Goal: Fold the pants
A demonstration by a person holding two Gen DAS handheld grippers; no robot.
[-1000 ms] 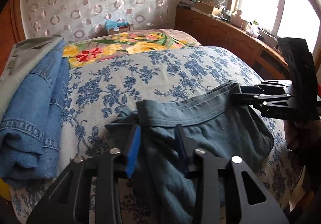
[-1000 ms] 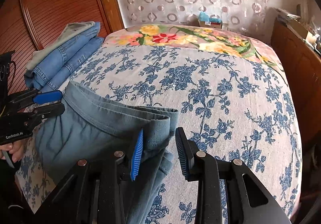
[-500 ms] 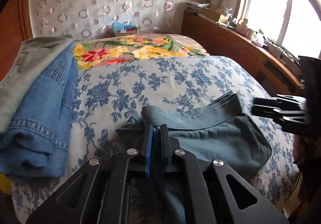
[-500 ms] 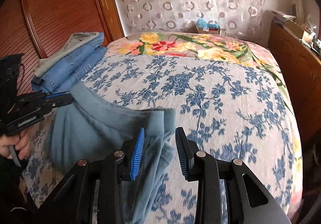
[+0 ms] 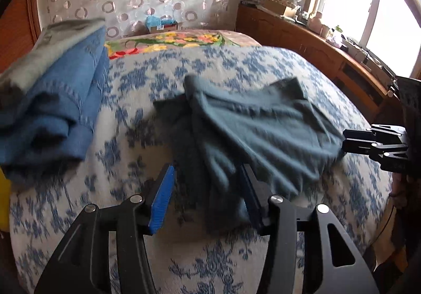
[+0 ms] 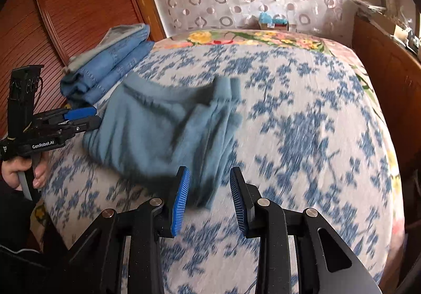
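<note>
The teal pants (image 5: 263, 125) (image 6: 158, 130) lie bunched in a loose fold on the blue-flowered bedspread (image 5: 236, 254). My left gripper (image 5: 206, 188) is just in front of their near edge. Its jaws are opening and a hanging corner of cloth sits loose between them, against the right finger. In the right wrist view the left gripper (image 6: 86, 117) is at the pants' left edge. My right gripper (image 6: 209, 188) stands open, a corner of the pants between its pads without being pinched. In the left wrist view the right gripper (image 5: 344, 140) tips meet the pants' right edge.
A folded stack of blue jeans (image 5: 52, 99) (image 6: 110, 67) with a grey garment on top lies at the bed's left side. A wooden panel (image 6: 65, 4) stands behind it. A low wooden cabinet (image 5: 315, 51) runs under the window. A person's hand (image 6: 15, 170) holds the left gripper's handle.
The left gripper closed on the pants' edge half a second ago and has now opened and let go. Both grippers drew back, and the pants lie farther off and more crumpled.
</note>
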